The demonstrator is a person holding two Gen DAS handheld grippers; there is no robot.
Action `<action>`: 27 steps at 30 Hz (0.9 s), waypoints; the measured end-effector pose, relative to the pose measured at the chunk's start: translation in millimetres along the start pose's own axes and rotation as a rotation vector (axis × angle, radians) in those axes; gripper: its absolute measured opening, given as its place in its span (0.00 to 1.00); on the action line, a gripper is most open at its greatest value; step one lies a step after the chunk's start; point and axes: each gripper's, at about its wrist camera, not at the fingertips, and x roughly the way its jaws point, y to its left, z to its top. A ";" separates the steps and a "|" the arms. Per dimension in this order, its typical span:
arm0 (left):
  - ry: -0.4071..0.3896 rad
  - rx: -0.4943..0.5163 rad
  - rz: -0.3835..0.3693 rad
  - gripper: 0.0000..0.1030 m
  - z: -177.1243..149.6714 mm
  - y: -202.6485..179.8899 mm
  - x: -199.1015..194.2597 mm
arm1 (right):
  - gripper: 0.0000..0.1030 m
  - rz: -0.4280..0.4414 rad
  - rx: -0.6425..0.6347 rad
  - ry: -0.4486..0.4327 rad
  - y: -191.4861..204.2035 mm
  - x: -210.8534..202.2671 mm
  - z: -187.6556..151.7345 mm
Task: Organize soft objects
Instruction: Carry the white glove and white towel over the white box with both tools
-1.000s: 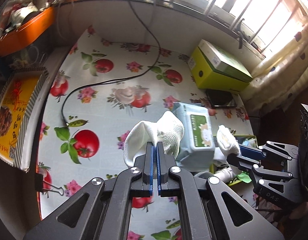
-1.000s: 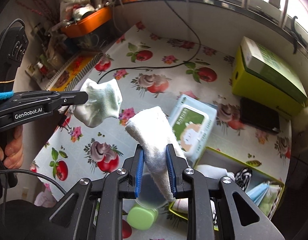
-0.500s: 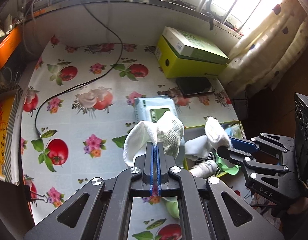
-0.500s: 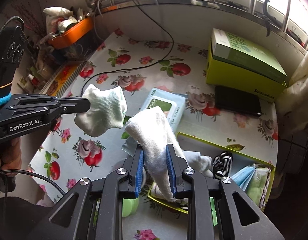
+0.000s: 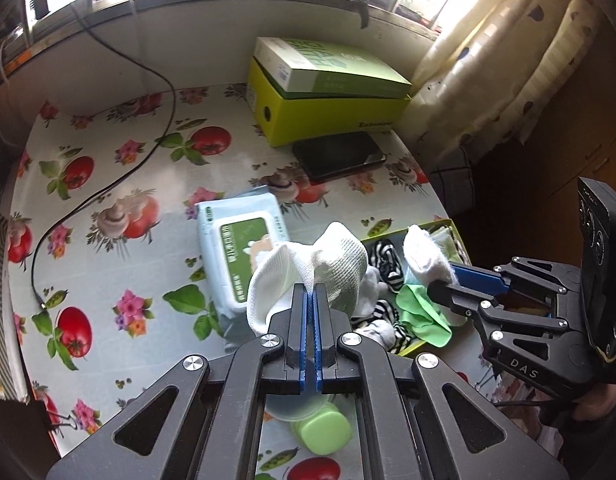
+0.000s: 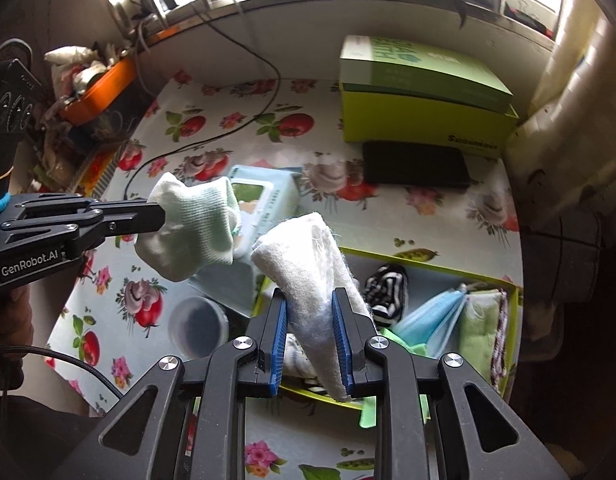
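Left tool (image 5: pixel 310 300) is clamped on a ribbed white sock (image 5: pixel 308 276) held in the air above the wipes pack (image 5: pixel 238 248); right tool (image 6: pixel 309 320) pinches a fluffy white sock (image 6: pixel 308 264) over the yellow-green tray (image 6: pixel 431 266). Both socks and the tool frames hide much of the tray's near compartments, where striped socks (image 6: pixel 387 284) and folded cloths (image 6: pixel 479 320) only partly show. Compared with a second ago, both tools have travelled rightward across the tabletop (image 5: pixel 108 184), so the tray now lies beneath them.
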 end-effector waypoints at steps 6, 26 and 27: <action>0.020 0.041 -0.020 0.02 6.3 -19.9 13.1 | 0.20 -0.030 0.055 0.003 -27.1 -2.8 -8.0; 0.108 0.132 -0.080 0.02 14.3 -70.5 59.7 | 0.20 -0.086 0.201 0.033 -90.3 8.9 -33.9; 0.113 0.134 -0.082 0.02 14.3 -72.3 62.0 | 0.20 -0.087 0.209 0.036 -93.3 10.1 -35.5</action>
